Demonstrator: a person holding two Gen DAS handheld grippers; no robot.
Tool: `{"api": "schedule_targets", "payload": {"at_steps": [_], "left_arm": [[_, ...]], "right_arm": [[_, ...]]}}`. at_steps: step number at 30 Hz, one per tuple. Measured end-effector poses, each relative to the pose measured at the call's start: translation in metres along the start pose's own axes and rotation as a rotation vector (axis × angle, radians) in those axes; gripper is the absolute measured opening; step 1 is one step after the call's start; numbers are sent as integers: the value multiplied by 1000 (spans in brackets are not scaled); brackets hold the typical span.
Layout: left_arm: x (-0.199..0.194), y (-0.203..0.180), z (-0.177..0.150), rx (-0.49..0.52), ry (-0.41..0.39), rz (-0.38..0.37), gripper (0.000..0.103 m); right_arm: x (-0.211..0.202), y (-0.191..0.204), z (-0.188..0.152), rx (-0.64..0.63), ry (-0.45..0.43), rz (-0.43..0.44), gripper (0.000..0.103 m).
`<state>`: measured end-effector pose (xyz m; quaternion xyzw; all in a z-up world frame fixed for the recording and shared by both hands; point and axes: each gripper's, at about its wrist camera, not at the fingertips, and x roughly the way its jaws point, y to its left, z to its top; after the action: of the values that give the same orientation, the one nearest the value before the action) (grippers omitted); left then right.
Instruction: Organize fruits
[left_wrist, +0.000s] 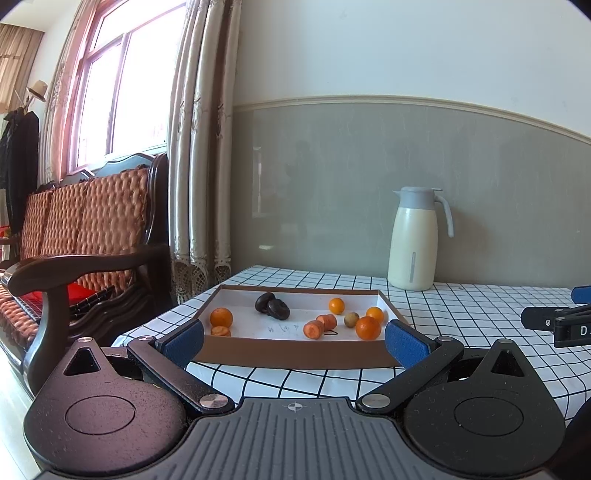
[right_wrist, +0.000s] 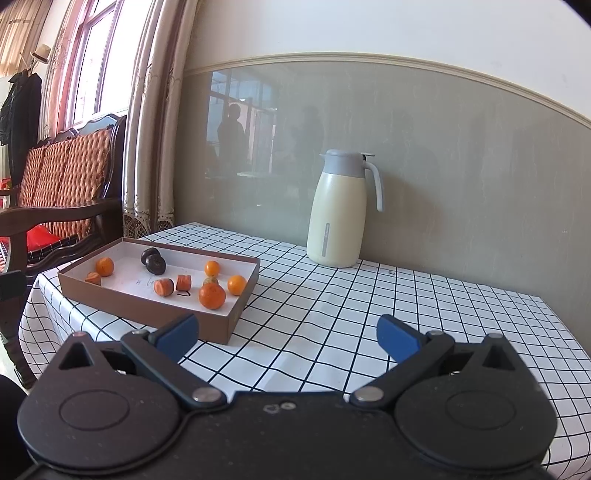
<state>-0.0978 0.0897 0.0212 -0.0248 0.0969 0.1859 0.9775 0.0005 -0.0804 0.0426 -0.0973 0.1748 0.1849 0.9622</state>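
Round oranges (left_wrist: 368, 328) | shallow cardboard tray (left_wrist: 295, 353) | checked cloth (right_wrist: 332, 306)

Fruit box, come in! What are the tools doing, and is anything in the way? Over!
Left tool open, empty, facing the box. Right tool open, empty, over the tablecloth. Oranges loose in the box. Nothing in the way.

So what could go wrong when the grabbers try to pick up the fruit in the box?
The round oranges could roll away when nudged, since they sit loose in the shallow box. The fruits near the right end are crowded, so wide-open fingers might bump a neighbour. The box also lies close to the table's left edge, so a push from the left gripper or right gripper might slide it off.
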Motion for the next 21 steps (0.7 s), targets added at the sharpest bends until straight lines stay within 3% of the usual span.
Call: {"api": "schedule_targets", "payload": {"at_steps": [21], "left_arm": [[-1, -1, -1, 11, -8, 1, 103]], "right_arm": [[1, -5, 2, 13, 8, 0, 97]]}}
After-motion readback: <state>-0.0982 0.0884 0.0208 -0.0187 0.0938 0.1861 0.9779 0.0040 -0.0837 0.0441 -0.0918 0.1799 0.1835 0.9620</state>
